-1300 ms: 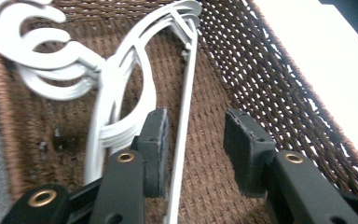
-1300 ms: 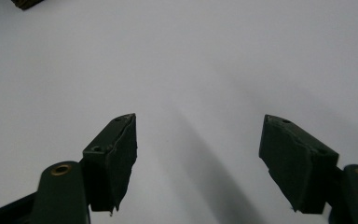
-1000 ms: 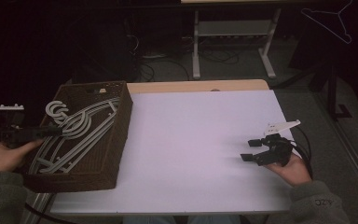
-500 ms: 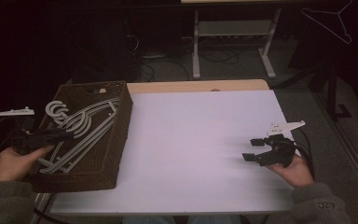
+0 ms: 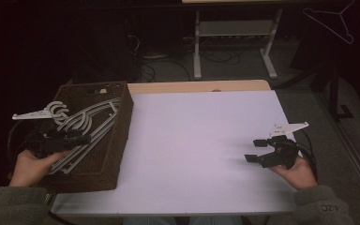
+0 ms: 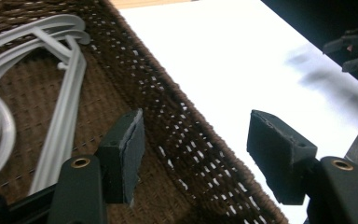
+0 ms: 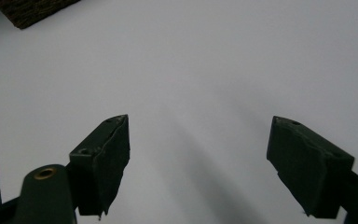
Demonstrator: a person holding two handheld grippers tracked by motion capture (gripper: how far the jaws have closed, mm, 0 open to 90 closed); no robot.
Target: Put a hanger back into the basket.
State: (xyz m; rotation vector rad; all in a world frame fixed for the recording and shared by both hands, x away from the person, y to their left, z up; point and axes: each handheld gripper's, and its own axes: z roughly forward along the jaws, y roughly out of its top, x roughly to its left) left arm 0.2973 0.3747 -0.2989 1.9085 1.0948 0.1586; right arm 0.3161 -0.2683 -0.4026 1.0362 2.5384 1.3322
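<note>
A brown woven basket (image 5: 122, 122) stands at the table's left end and holds several grey plastic hangers (image 5: 86, 119). My left gripper (image 5: 80, 138) hovers over the basket's near part, pointing right, just above the hangers. In the left gripper view its jaws have just been opening and stand apart (image 6: 200, 158), pressing on nothing; the basket's wall (image 6: 182, 135) runs behind the gap and the hangers (image 6: 60, 116) lie to the left. My right gripper (image 5: 253, 150) rests low over the white tabletop (image 5: 197, 136) at the right, jaws (image 7: 200, 168) wide, just opened a little further, with nothing between them.
The other hand's gripper (image 6: 354, 51) shows far off across the white top. A basket corner (image 7: 32, 9) sits at the upper left of the right gripper view. Behind the table stand a white shelf frame (image 5: 234, 42), floor cables, and a wire hanger (image 5: 330, 18) hanging at the upper right.
My left hand has shifted to the right over the basket and its jaws have spread wider. The right hand stays where it was.
</note>
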